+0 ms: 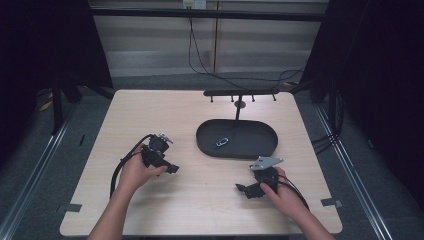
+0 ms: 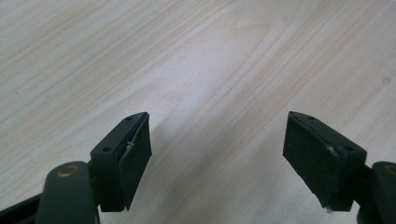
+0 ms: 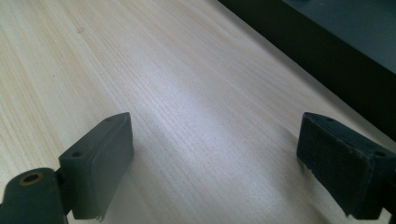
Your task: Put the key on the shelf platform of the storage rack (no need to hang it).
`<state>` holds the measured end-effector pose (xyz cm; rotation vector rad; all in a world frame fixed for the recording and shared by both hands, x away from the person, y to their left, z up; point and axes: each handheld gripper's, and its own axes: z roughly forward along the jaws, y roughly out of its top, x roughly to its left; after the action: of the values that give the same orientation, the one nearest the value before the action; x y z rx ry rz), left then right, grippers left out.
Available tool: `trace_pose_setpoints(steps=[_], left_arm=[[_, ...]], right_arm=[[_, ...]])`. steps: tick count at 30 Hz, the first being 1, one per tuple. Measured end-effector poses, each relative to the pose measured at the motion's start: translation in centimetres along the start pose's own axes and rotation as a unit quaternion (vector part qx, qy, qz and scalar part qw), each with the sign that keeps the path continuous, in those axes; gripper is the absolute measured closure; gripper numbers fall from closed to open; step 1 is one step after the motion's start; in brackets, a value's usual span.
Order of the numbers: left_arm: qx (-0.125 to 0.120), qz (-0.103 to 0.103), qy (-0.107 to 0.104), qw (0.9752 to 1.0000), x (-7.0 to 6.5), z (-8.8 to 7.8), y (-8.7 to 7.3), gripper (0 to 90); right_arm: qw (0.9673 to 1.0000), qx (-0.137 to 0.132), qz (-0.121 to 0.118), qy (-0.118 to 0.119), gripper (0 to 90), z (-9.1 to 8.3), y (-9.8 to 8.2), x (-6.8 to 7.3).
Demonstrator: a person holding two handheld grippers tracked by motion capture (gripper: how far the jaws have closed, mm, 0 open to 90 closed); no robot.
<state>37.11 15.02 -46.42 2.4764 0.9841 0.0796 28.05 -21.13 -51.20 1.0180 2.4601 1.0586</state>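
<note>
1. A person holds the left gripper [image 1: 172, 168] and the right gripper [image 1: 241, 188] low over a pale wooden table [image 1: 150, 115], each with its jaws spread wide and nothing between them.
2. A small metal clip [image 1: 222, 142], likely a carabiner, lies in the dark oval tray [image 1: 260, 150], beyond the right gripper and slightly to its left, and well off to the right of the left gripper.
3. A black hanging rack [image 1: 240, 92] with short pegs rises behind the tray.
4. The work appears to be at its start: the clip is untouched.
5. To do the reach well, the right gripper should clear the tray's rim, come down over the clip with jaws still wide, and close across its narrow side so it does not skid on the smooth tray floor.
</note>
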Motion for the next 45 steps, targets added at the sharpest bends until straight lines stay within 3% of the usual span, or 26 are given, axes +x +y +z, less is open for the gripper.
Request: trace_pose_setpoints(steps=[10,22,23,25,29,33,35,45], left_arm=[[0.003,-0.002,0.007,1.0,0.5,-0.3,-0.9,23.4],[0.005,0.012,0.018,0.9998,1.1,-0.3,-2.5,22.8],[0.004,0.005,0.018,0.9998,1.0,-0.2,-2.6,22.8],[0.011,0.017,0.023,0.9995,1.2,-0.1,-2.8,22.7],[0.013,0.017,0.022,0.9995,1.1,0.1,-3.2,22.7],[0.003,0.018,0.027,0.9995,1.2,0.1,-3.6,22.4],[0.0,0.036,0.035,0.9988,1.2,0.1,-3.8,22.3],[-0.033,0.049,0.025,0.9979,1.3,0.3,-4.7,15.3]], right_arm=[[1.0,0.0,0.0,0.0,10.6,0.0,0.0,0.0],[1.0,0.0,0.001,0.0,10.6,0.0,0.0,0.0],[1.0,0.0,0.0,0.0,10.6,0.0,0.0,0.0],[1.0,0.0,0.0,0.0,10.6,0.0,0.0,0.0],[1.0,0.0,0.0,0.0,10.6,0.0,0.0,0.0],[1.0,0.0,0.0,0.0,10.6,0.0,0.0,0.0],[1.0,0.0,0.0,0.0,10.7,0.0,0.0,0.0],[1.0,0.0,-0.001,0.001,10.7,0.0,0.0,0.0]])
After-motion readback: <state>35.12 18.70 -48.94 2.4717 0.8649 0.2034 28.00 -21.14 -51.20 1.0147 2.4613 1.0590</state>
